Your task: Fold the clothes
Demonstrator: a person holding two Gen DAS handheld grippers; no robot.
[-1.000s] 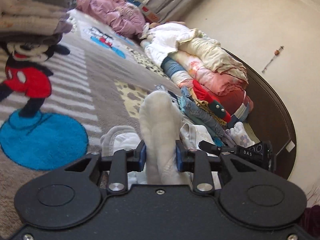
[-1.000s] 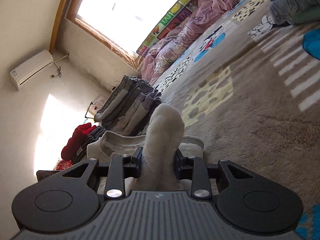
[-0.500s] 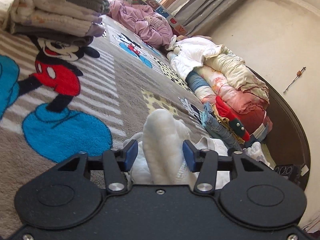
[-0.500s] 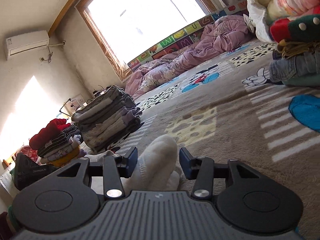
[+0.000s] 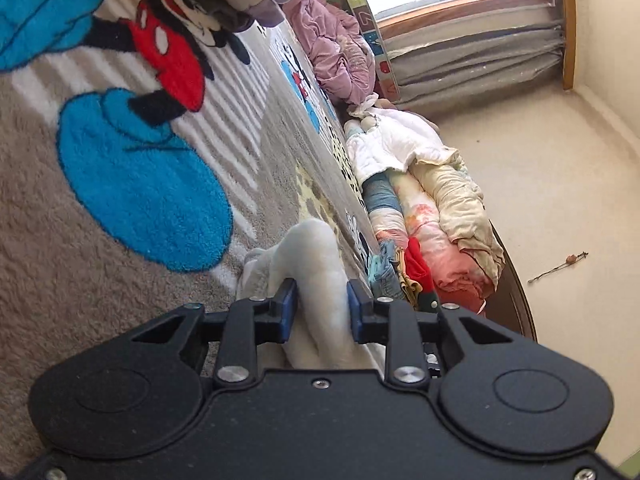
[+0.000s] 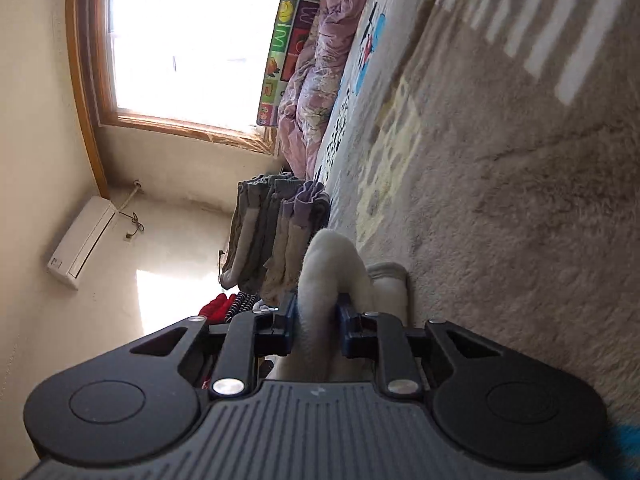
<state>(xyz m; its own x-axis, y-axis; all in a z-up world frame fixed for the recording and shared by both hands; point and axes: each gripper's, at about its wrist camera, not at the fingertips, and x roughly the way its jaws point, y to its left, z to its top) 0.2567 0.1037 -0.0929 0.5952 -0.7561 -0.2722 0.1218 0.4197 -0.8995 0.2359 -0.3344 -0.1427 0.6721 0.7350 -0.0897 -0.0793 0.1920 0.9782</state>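
White garment [image 5: 316,264] sits bunched between both grippers' jaws, which have just closed onto it.

Both wrist views sit low, very near the shaggy grey cartoon-print carpet [image 5: 48,248], and are rolled sideways. The left view looks toward the heap of mixed bedding and clothes [image 5: 432,216] at centre right. Both share the crumpled lilac quilt [image 6: 316,64], wood-framed window [image 6: 176,40] and stack of folded grey garments [image 6: 272,236].

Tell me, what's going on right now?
Left gripper and right gripper: jaws just closed on white garment. Garment bunched over carpet. Nothing in the way.
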